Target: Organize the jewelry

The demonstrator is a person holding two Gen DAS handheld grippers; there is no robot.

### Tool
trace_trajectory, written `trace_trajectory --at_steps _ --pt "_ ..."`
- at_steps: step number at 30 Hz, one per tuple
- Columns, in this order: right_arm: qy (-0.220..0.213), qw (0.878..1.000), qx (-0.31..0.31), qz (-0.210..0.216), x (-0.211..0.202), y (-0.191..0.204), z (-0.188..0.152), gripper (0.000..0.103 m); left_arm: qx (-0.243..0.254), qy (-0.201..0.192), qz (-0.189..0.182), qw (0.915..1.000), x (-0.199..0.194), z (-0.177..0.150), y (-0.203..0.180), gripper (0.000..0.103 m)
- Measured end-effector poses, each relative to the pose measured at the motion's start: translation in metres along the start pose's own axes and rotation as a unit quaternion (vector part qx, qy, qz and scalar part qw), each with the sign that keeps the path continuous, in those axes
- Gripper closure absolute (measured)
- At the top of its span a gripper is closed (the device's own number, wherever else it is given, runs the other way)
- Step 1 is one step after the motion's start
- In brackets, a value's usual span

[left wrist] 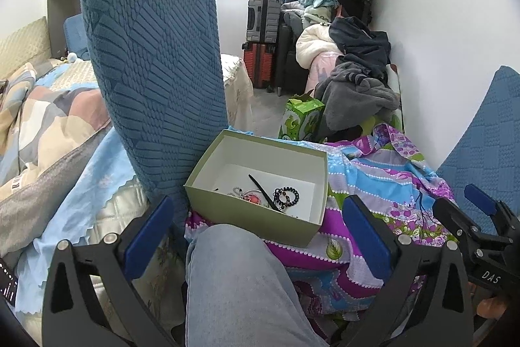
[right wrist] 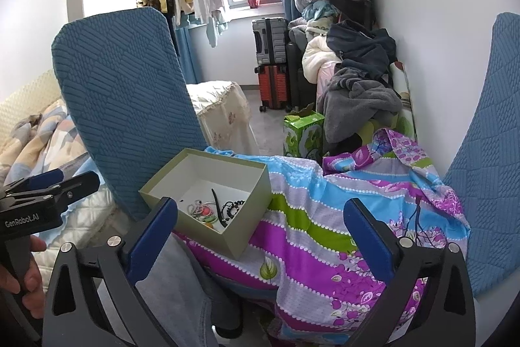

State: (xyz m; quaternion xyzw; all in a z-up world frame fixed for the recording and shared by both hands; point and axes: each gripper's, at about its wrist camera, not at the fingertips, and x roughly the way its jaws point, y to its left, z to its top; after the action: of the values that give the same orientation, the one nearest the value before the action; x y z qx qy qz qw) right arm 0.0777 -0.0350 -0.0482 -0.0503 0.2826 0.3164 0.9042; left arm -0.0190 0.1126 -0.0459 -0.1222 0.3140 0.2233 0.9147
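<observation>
In the left wrist view, the left hand-held gripper [left wrist: 260,236] hangs with its blue-padded fingers [left wrist: 150,236] spread wide and nothing between them, above a knee in pale jeans [left wrist: 240,282]. Just past the knee an open green box [left wrist: 260,184] sits on a purple, blue and green floral cloth [left wrist: 383,178], its left side close against the back of a blue-covered chair [left wrist: 152,60]. The jewelry lies in the box near its front wall: a black beaded bracelet [left wrist: 287,195], a red and silver cluster [left wrist: 250,195], and a thin black stick [left wrist: 265,192] slanting across them. At the right edge the right hand-held gripper [left wrist: 468,217] shows from the side, its blue pads apart. In the right wrist view, the right hand-held gripper [right wrist: 260,236] is likewise spread and empty, over the floral cloth [right wrist: 325,217]. The green box [right wrist: 208,200] sits left of centre beside the blue chair back [right wrist: 123,106], with the beaded bracelet [right wrist: 232,207] and red and silver pieces [right wrist: 203,210] in its near corner. The left hand-held gripper [right wrist: 58,181] enters at the left edge, a hand [right wrist: 29,278] on its handle. A green carton [right wrist: 304,132] stands on the floor beyond the cloth, next to a heap of clothes [right wrist: 357,80].
</observation>
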Motion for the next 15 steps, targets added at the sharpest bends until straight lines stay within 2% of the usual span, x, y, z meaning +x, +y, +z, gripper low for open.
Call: trace_trajectory --at_steps 15 --pt "0.004 1.0 -0.001 -0.013 0.001 -0.0021 -0.0021 0.0 -0.005 0.012 0.012 0.9998 0.0039 0.0004 0.0018 0.0"
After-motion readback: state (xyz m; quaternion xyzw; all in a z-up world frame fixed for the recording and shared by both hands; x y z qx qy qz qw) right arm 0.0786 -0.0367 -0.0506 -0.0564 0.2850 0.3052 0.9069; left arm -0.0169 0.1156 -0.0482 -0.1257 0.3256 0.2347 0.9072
